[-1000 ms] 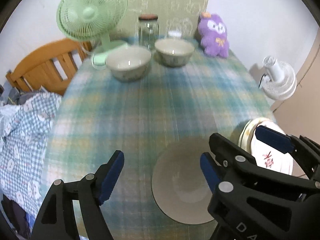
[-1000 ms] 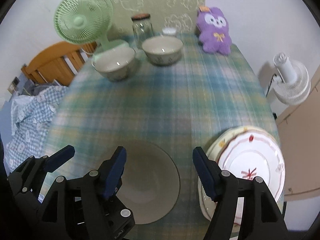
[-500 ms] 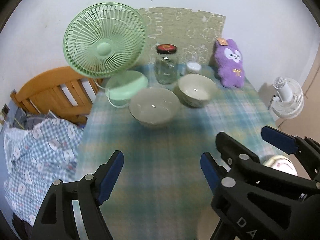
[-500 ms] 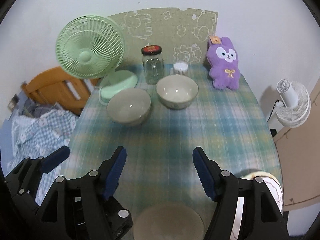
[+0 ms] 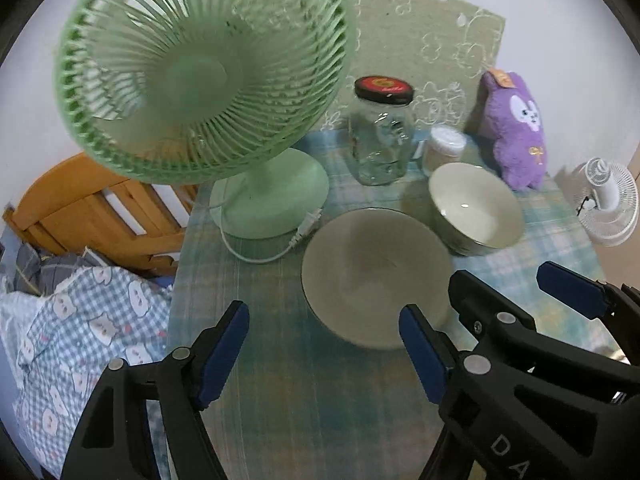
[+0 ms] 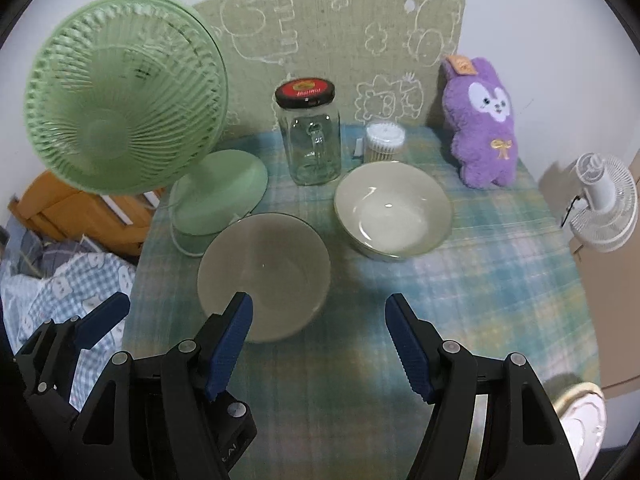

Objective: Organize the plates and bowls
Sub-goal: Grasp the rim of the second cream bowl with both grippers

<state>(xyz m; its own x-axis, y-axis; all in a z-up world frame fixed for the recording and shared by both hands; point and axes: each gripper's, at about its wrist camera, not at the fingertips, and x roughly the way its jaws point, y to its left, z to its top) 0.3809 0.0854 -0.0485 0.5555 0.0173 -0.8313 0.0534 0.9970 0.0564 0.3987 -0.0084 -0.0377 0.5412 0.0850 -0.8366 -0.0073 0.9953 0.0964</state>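
Two pale bowls stand on the plaid tablecloth [image 6: 500,280]. The nearer grey-green bowl [image 5: 376,276] [image 6: 264,272] lies just ahead of both grippers. The whiter bowl [image 5: 476,208] [image 6: 394,210] sits behind it to the right. My left gripper [image 5: 322,354] has its jaws closing with only tablecloth between them; its right fingertip overlaps the near bowl's rim in the picture. My right gripper [image 6: 320,344] is open and holds nothing, with its left fingertip over the same bowl's near rim. A stack of plates [image 6: 582,420] shows at the table's near right corner.
A green desk fan [image 5: 200,72] with its cord [image 5: 260,256] stands left of the bowls. A glass jar [image 5: 380,140], a swab tub [image 6: 385,142] and a purple plush [image 6: 484,120] line the back. Off the table are a white fan [image 6: 604,204] and a checked cloth [image 5: 80,320].
Both grippers have travelled forward across the table, away from a near bowl and the plates, up to the two far bowls. The near bowl has left view.
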